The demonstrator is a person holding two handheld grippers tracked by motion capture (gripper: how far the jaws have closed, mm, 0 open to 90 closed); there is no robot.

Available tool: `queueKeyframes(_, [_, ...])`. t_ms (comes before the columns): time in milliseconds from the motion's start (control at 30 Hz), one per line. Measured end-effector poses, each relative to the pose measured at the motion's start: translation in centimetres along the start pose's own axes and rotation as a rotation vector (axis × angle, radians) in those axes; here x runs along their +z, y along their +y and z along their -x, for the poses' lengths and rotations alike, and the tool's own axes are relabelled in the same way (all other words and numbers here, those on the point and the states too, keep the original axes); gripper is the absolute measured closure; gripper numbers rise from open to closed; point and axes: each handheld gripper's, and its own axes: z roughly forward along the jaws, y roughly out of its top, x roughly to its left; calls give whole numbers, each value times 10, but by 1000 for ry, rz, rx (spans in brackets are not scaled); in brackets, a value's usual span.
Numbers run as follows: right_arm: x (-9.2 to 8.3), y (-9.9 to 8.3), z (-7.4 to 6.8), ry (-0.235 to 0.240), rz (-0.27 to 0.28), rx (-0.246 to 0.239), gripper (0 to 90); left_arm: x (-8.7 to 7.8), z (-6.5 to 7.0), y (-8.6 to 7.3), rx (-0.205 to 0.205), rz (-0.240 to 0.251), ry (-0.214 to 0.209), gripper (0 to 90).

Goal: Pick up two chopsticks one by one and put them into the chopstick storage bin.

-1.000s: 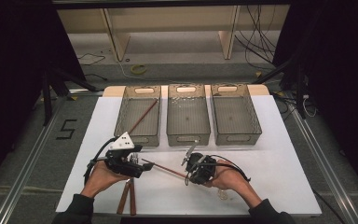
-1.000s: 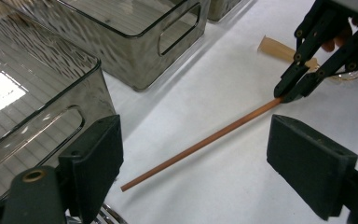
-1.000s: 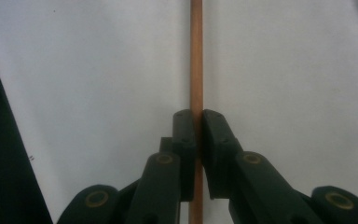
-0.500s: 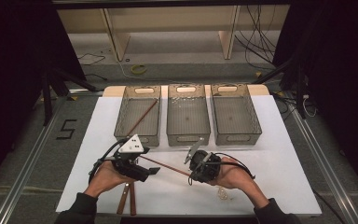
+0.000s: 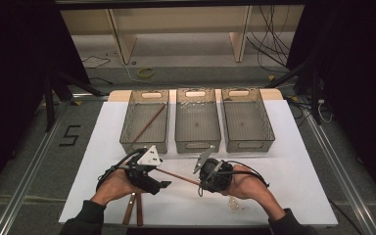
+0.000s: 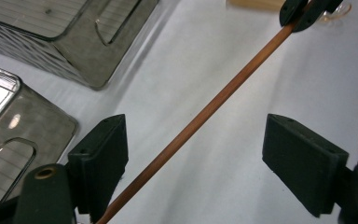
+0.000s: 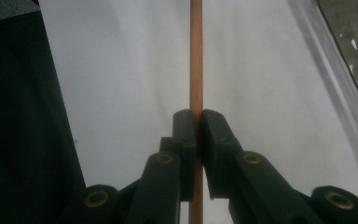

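floor mark (image 5: 70, 135) reads "5"; right tongs (image 7: 198, 122) clamp chopstick (image 7: 196, 56).

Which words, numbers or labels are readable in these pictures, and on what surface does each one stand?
"5": a large dark digit on the grey floor, left of the white table.
No other text is readable; the three clear bins carry no legible label.

bright overhead light on the white table (image 5: 303, 171), dark surroundings, soft shadows, glare on the bins (image 6: 9, 100), slight blur.
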Motion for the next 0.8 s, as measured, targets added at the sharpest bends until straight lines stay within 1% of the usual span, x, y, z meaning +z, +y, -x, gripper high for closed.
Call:
queueKeyframes(33, [0, 0, -1, -1, 0, -2, 849, 1, 0, 0, 8, -9, 4, 228])
queueKeyframes(67, [-1, 1, -2, 0, 1, -4, 849, 2, 1, 1, 9, -16, 2, 232])
queueKeyframes(100, [-1, 1, -4, 3, -1, -4, 849, 3, 0, 1, 20, -26, -1, 240])
queueKeyframes(133, [-2, 1, -4, 3, 2, -21, 849, 4, 1, 2, 21, -30, -3, 254])
queueKeyframes(200, [-3, 2, -6, 5, 1, -26, 849, 5, 2, 2, 33, -47, -1, 277])
queueKeyframes(333, [-4, 3, -9, 7, 3, -44, 849, 5, 2, 2, 56, -75, 1, 345])
queueKeyframes(433, [-4, 3, -11, 12, 1, -56, 849, 5, 3, 2, 66, -81, -4, 404])
queueKeyframes(467, [-4, 3, -11, 15, 2, -63, 849, 4, 3, 2, 77, -91, -10, 427])
queueKeyframes(633, [-5, 3, -12, 20, 4, -76, 849, 5, 6, 2, 99, -104, -24, 516])
queueKeyframes(700, [-4, 3, -13, 21, 6, -82, 849, 4, 6, 2, 113, -114, -33, 555])
queueKeyframes(800, [-6, 3, -13, 21, 3, -91, 849, 5, 7, 2, 123, -123, -51, 614])
